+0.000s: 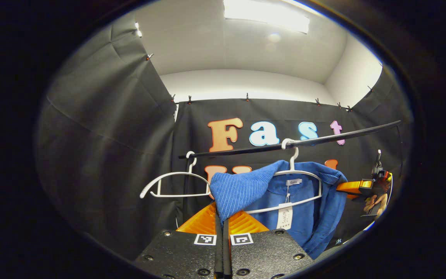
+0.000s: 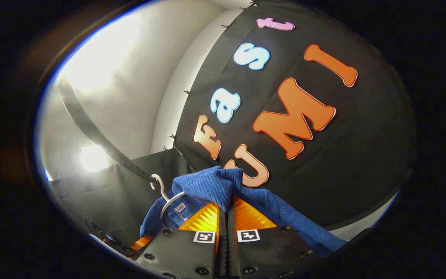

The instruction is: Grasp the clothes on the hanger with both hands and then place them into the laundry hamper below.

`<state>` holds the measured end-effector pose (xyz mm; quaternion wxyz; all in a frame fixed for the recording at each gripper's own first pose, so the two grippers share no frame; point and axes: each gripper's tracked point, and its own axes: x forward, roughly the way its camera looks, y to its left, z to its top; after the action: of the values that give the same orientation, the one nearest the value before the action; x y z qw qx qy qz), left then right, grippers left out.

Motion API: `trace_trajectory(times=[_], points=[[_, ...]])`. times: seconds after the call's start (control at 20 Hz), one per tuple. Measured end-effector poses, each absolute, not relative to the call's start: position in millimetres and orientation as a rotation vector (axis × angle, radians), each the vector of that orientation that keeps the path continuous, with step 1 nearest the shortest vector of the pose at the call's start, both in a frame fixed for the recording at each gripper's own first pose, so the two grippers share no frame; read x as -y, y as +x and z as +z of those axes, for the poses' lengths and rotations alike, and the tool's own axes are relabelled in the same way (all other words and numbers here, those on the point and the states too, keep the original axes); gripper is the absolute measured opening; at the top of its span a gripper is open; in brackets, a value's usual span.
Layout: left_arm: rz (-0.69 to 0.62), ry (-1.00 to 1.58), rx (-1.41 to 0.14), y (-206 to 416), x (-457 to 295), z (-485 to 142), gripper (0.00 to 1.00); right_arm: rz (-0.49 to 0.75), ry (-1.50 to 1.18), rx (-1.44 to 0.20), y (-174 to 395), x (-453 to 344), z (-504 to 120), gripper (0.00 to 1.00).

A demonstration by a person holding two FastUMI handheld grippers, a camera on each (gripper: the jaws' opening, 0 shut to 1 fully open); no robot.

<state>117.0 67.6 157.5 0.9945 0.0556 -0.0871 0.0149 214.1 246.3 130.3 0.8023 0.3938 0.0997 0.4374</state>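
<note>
each gripper, left (image 1: 223, 221) and right (image 2: 226, 211), was clenched on the blue shirt (image 1: 304, 201), its white hanger (image 1: 296, 182) at two o'clock.

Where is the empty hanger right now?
In the left gripper view, the empty hanger hangs on the rail, left of the blue shirt, at the rail's left end.

A dark rail (image 1: 316, 139) runs across the booth in front of the black cloth wall (image 1: 102, 128). An empty white hanger (image 1: 172, 184) hangs near the rail's left end. Small clips (image 1: 247, 97) fasten the cloth's top edge. A ceiling light panel (image 1: 265, 15) glows on the white ceiling (image 1: 215, 46).
</note>
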Motion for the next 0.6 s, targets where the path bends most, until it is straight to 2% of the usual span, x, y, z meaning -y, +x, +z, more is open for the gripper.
trace_trajectory(times=[0.6], points=[[0.104, 0.112, 0.250, 153.4, -107.7, 199.7, 0.00, 0.862, 0.881, -0.157, 247.1, -233.3, 144.3, 0.07]])
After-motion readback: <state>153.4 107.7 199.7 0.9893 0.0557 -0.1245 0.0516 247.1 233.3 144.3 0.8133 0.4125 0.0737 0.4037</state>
